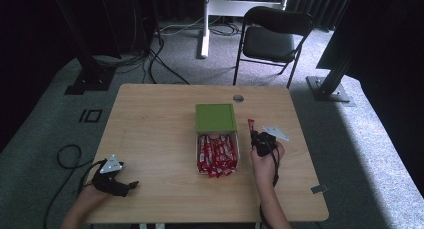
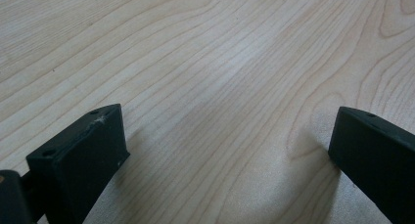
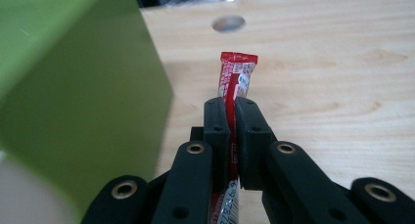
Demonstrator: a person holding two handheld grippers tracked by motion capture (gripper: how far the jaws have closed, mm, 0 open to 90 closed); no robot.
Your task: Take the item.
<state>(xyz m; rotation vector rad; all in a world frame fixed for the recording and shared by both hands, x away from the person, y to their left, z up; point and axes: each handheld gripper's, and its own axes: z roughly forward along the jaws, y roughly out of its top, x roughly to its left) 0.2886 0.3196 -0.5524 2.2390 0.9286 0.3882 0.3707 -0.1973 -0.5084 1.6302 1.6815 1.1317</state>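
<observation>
Right gripper (image 3: 230,121) clamped on one red sachet (image 3: 237,76), held just right of the green-lidded box (image 1: 215,118) of sachets, likely just picked; left gripper (image 1: 131,185) idle, jaws apart on table (image 2: 220,62).

A light wood-grain counter (image 1: 150,114) with rounded corners stands on grey carpet. Near its middle rests a white tray (image 1: 197,154) heaped with red sachets (image 1: 217,154), a green lid (image 1: 215,117) covering its far half. A round cable hole (image 1: 238,98) sits by the far edge, just beyond the lid.
</observation>
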